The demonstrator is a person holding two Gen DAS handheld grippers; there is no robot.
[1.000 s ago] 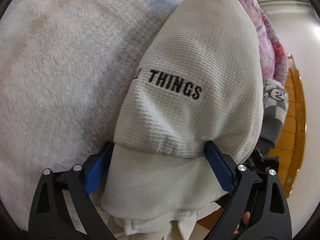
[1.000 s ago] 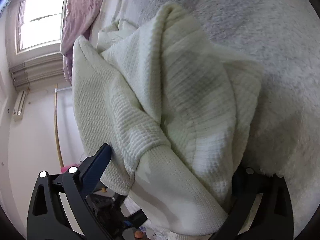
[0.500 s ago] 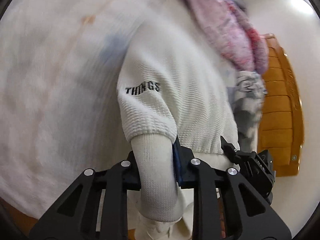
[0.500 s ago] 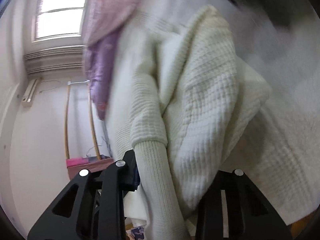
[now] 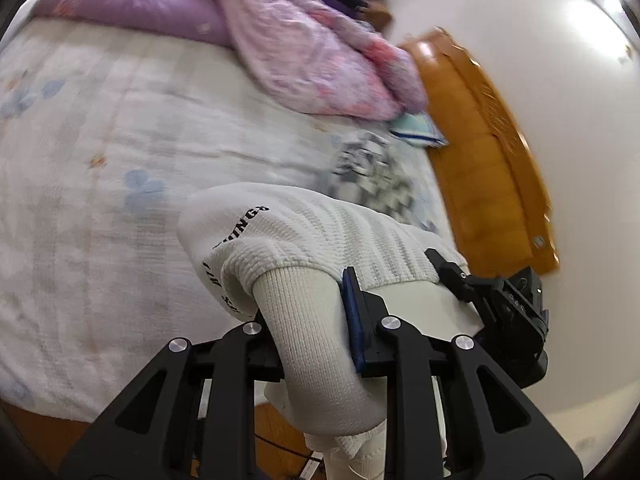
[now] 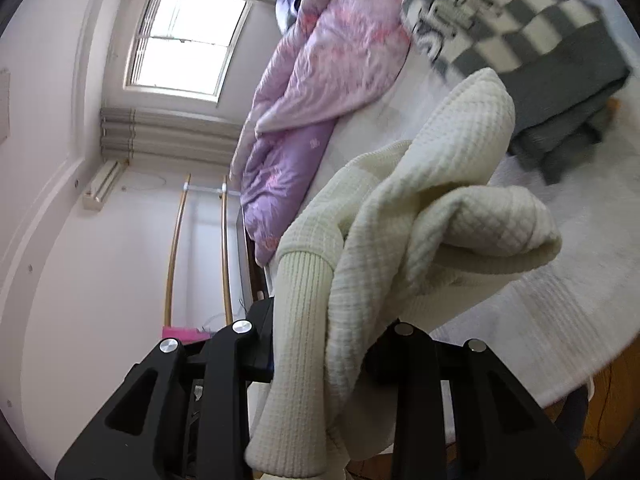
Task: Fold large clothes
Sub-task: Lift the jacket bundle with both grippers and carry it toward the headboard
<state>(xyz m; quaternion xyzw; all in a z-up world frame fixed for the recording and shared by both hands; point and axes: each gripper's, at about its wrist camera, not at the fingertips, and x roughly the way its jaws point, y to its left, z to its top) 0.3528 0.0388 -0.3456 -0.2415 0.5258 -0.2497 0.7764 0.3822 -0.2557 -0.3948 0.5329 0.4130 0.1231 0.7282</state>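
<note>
A cream waffle-knit sweater (image 5: 320, 236) with black lettering and ribbed cuffs hangs bunched between both grippers, lifted above the bed. My left gripper (image 5: 308, 316) is shut on its ribbed hem and folded layers. In the left wrist view the right gripper (image 5: 500, 300) shows at the sweater's far side. My right gripper (image 6: 320, 328) is shut on the sweater (image 6: 432, 216) by a ribbed cuff and bunched folds. The lower part of the sweater droops below both grippers, out of sight.
A white floral bed sheet (image 5: 100, 160) lies below. A purple-pink quilt (image 5: 280, 28) is heaped at the bed's far side. A folded grey checkered garment (image 6: 532, 32) lies on the bed. A wooden headboard (image 5: 480, 152) stands at the right. A window (image 6: 184, 44) is behind.
Both grippers closed on the sweater, then lifted and pulled it up off the bed, so more of the room and quilt came into view.
</note>
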